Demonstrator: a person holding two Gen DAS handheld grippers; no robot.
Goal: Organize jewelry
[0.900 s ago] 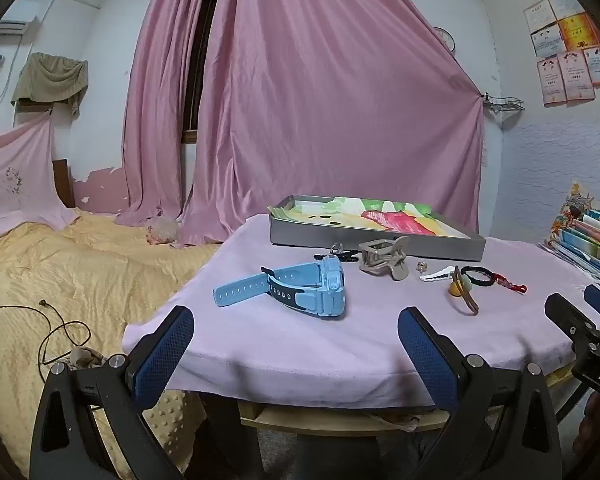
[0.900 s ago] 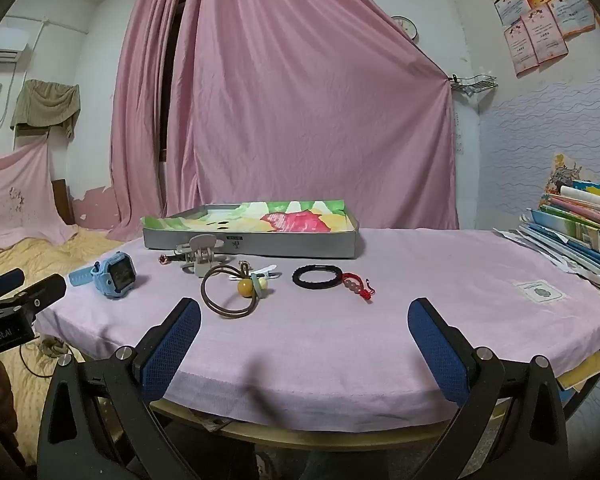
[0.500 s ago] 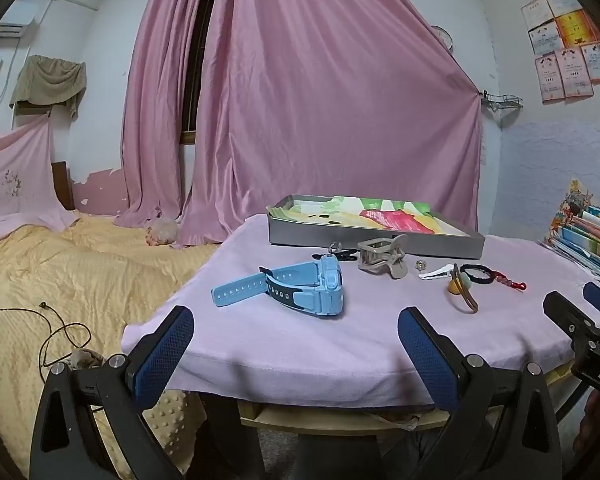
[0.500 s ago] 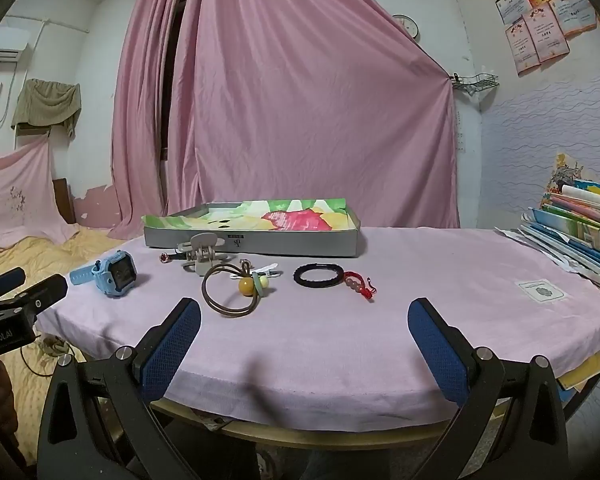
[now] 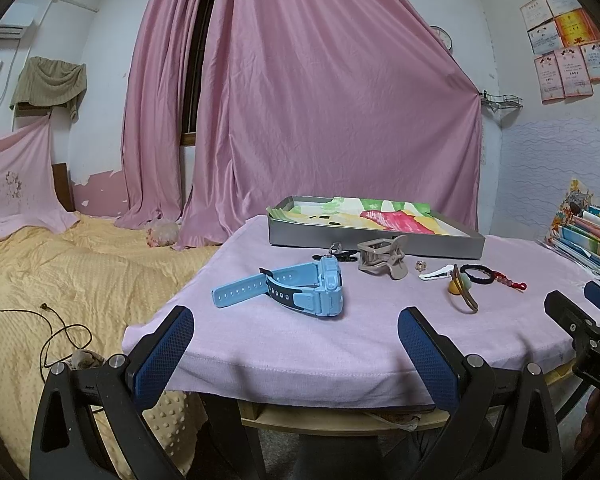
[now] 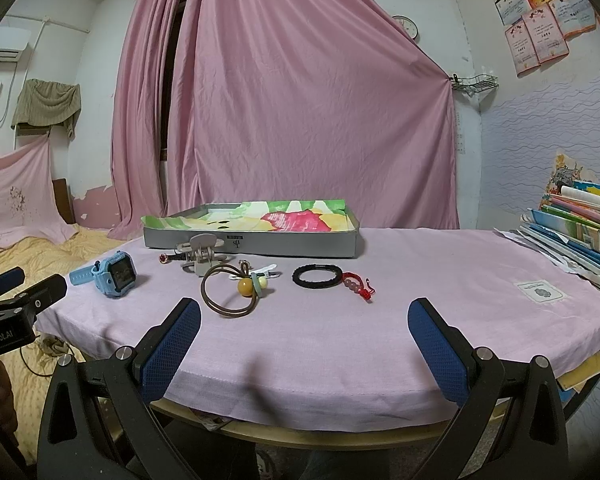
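**Grippers waiting before scattered jewelry**

Both the left gripper [image 5: 296,336] and right gripper [image 6: 304,328] are hovering wide open, holding nothing. A blue watch [image 5: 300,290] is lying near the tray [image 5: 372,242]; approaching it low, squarely across the strap, looks best.

The front of the pink table [image 6: 440,280] is bare, so a hand could slide in there. Farther back, the blue watch [image 6: 114,274], brown hair tie [image 6: 230,290] and black bracelet [image 6: 318,276] lie in a row. The gray tray [image 6: 260,242] blocks the back. Stacked books [image 6: 572,232] crowd the right side.
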